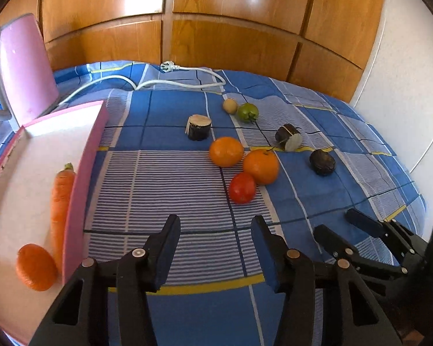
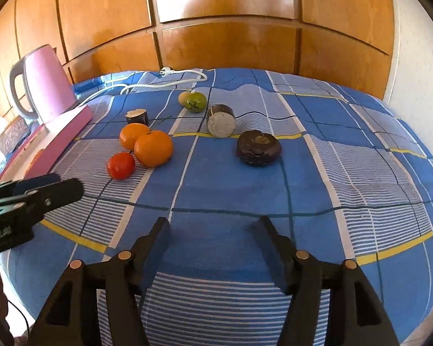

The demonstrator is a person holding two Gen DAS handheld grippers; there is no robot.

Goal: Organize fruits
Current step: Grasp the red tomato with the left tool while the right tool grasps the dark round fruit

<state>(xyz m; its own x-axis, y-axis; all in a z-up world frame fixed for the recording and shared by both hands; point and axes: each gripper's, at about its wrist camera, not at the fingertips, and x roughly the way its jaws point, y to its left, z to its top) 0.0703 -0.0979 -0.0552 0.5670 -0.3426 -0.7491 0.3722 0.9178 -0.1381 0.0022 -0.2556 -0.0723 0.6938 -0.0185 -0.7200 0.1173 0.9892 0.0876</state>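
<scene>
Both tools, left (image 1: 215, 226) and right (image 2: 213, 227), hang part-open and empty over the bed (image 1: 170, 173), while a carrot (image 1: 61, 201) and orange (image 1: 36, 266) sit in the pink tray (image 1: 83, 178) at nine o'clock, two oranges (image 1: 245, 158) and a tomato (image 1: 242, 188) waiting at twelve.

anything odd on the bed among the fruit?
Yes: a pink kettle stands at the bed's far left corner, its white cord unplugged and trailing over the blue bedspread. A carrot lies in the pink tray beside an orange.

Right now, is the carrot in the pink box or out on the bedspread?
In: the carrot lies inside the pink box, against its wall.
</scene>
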